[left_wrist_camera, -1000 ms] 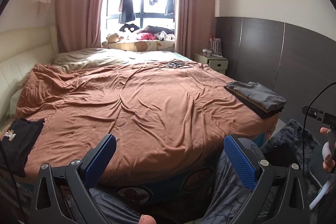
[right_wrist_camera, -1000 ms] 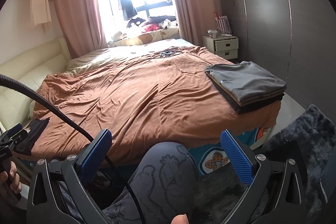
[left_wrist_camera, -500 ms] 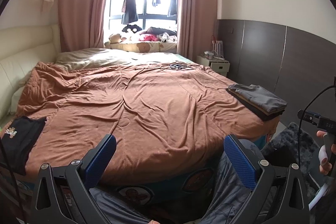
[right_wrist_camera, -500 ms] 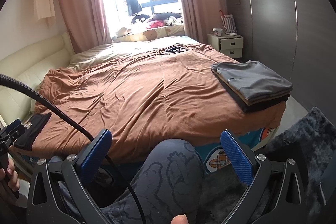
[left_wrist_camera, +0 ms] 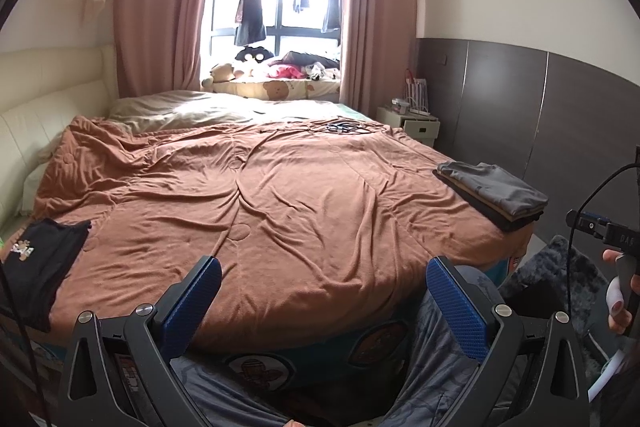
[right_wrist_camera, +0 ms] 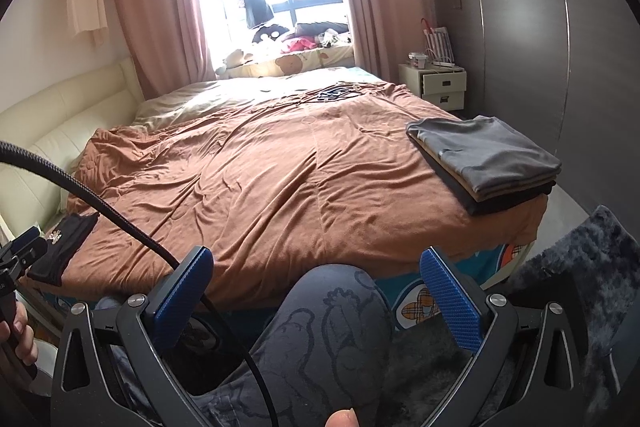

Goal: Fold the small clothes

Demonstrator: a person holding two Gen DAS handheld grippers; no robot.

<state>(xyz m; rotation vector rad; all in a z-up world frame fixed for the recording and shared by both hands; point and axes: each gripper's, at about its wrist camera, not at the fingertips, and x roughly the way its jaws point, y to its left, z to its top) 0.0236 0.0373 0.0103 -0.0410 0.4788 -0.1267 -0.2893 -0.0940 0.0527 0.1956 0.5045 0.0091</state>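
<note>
Your left tongs (left_wrist_camera: 324, 307) were spread wide with nothing between the blue pads, held low at the foot of the bed (left_wrist_camera: 280, 195), over your knees. Your right tongs (right_wrist_camera: 316, 301) were spread just as wide, also empty, with your knee (right_wrist_camera: 336, 311) in patterned grey trousers between the fingers. The bed was covered by a rumpled brown blanket (right_wrist_camera: 260, 179). A black shirt (left_wrist_camera: 38, 267) with a small print lay unfolded at the near left corner of the bed, partly hanging over the edge; in the right wrist view it showed at the far left (right_wrist_camera: 66, 241). A folded stack of clothes (right_wrist_camera: 486, 161), grey on top, tan and black beneath, sat at the near right edge of the bed (left_wrist_camera: 494, 193), well apart from the black shirt. Neither tongs touched any garment. A black cable (right_wrist_camera: 132, 227) crossed the right wrist view in front of the left finger. A dark fluffy rug (right_wrist_camera: 580, 279) lay on the floor right of the bed. A white nightstand (right_wrist_camera: 438, 85) stood by the far right corner, under the curtains (left_wrist_camera: 160, 7).
</note>
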